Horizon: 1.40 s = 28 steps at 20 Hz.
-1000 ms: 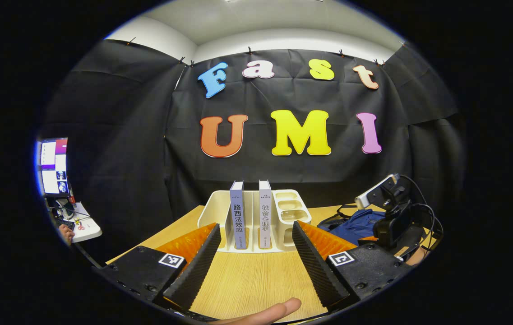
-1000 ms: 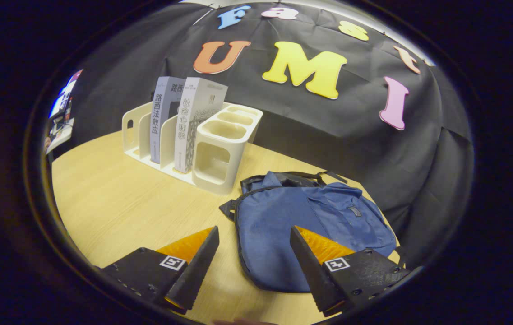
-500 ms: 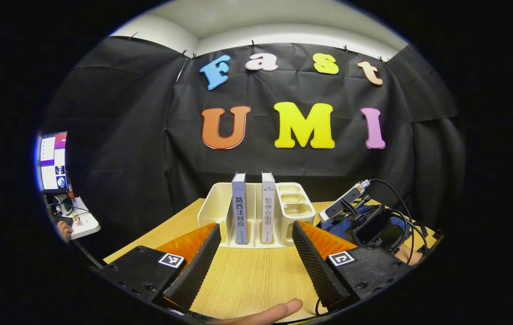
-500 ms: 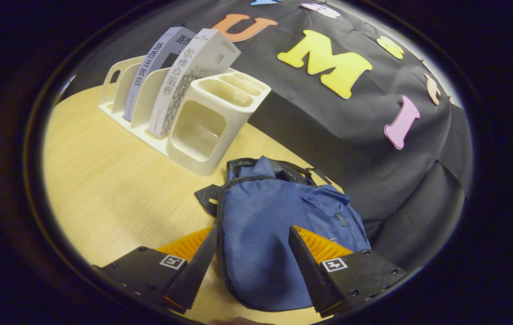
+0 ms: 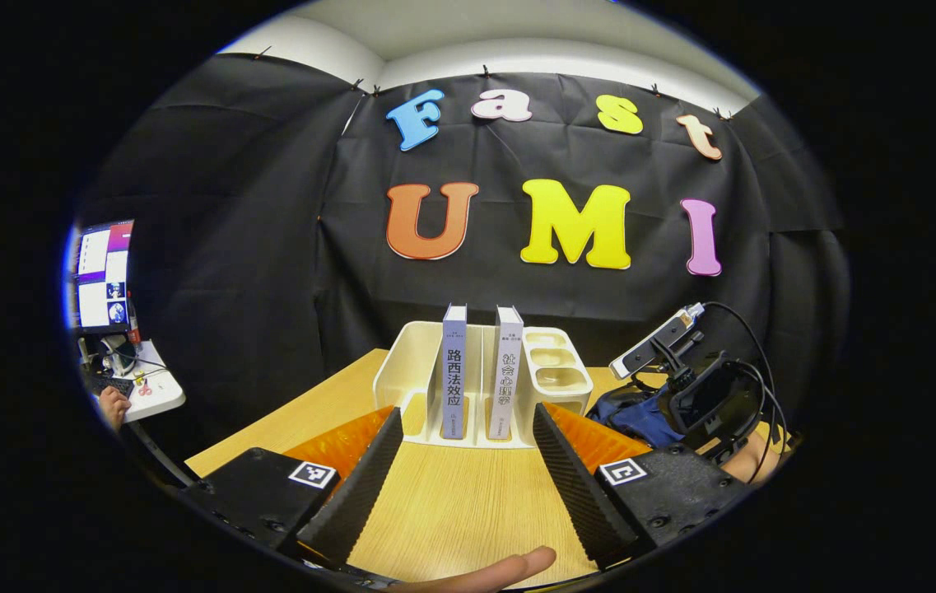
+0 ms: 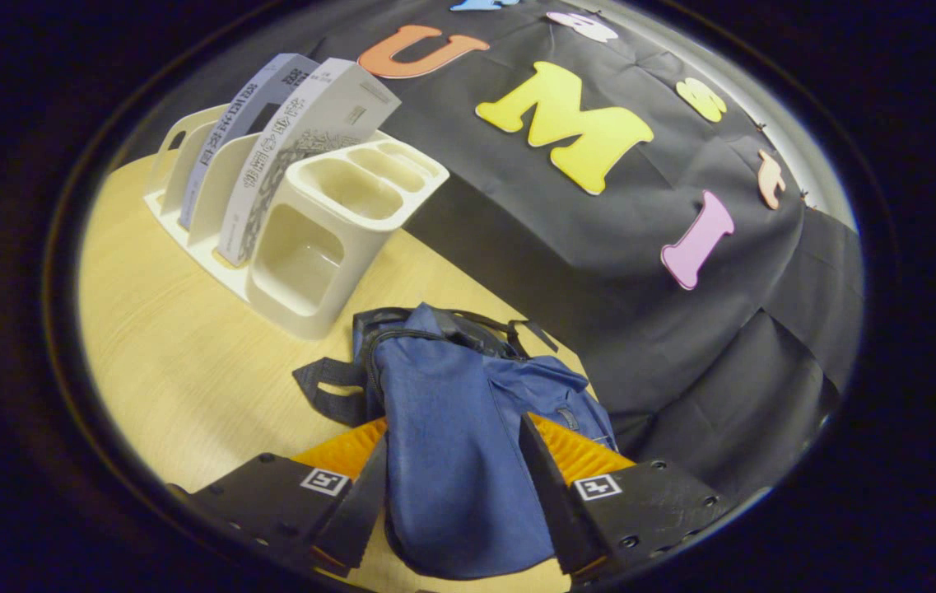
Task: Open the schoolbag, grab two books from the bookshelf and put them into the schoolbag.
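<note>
While the left gripper (image 5: pixel 459 482) hangs with fingers wide apart over bare table (image 5: pixel 468 511) at lower centre, gripping nothing, two books (image 5: pixel 453 371) stand in the bookshelf (image 5: pixel 410 366) mid-frame. Right gripper (image 6: pixel 453 486), fingers spread, straddles the blue schoolbag (image 6: pixel 451 461) at bottom centre; contact unclear.

bookshelf (image 5: pixel 480 387): on counter (image 5: pixel 451 502), rear | two books (image 5: pixel 480 383): upright in bookshelf, side by side | schoolbag (image 6: pixel 459 445): on counter, right of bookshelf
</note>
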Motion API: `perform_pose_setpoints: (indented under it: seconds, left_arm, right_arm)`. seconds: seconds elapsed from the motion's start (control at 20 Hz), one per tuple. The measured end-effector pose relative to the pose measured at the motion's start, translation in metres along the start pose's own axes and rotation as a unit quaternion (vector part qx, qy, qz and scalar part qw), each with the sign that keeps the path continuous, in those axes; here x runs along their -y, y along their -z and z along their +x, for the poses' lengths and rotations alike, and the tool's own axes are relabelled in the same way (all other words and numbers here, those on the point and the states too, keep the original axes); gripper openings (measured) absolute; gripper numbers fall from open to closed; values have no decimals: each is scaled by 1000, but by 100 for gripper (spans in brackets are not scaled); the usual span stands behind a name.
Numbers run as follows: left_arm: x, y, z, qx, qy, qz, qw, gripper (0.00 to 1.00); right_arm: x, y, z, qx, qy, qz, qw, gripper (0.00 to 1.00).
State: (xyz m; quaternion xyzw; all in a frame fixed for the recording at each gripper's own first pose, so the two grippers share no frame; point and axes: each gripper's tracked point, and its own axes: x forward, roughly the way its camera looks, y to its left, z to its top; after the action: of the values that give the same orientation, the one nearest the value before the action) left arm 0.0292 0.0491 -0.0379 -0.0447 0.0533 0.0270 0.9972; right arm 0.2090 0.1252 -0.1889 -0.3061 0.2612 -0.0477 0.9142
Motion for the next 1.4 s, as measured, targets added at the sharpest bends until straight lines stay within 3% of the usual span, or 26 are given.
perform_pose_setpoints:
  seconds: [0.15,0.25,0.3,0.35,0.7,0.95,1.15,1.4]
  left_arm:
    - [2,2,2,-2,-1,0,1000,100]
    - [4,4,4,-5,2,-2,1000,100]
    - [6,6,5,-8,2,-2,1000,100]
    - [7,7,7,-9,2,0,1000,100]
    - [16,28,25,-33,1,20,999,100]
    - [40,55,42,-67,29,38,997,100]
    - [50,62,47,-75,41,18,996,100]
    - [41,46,50,-46,13,19,999,100]
  right_arm:
    - [0,5,16,-19,-3,23,1000,65]
    - [1,0,18,-8,-18,31,999,33]
    - [6,-1,19,-6,-19,29,999,28]
    - [8,-4,19,-6,-36,32,999,13]
    - [61,-24,25,-9,-108,123,986,8]
    - [114,-35,26,11,-122,158,980,8]
    - [157,-38,33,30,-122,173,977,8]
    - [205,-43,33,62,-107,160,979,8]
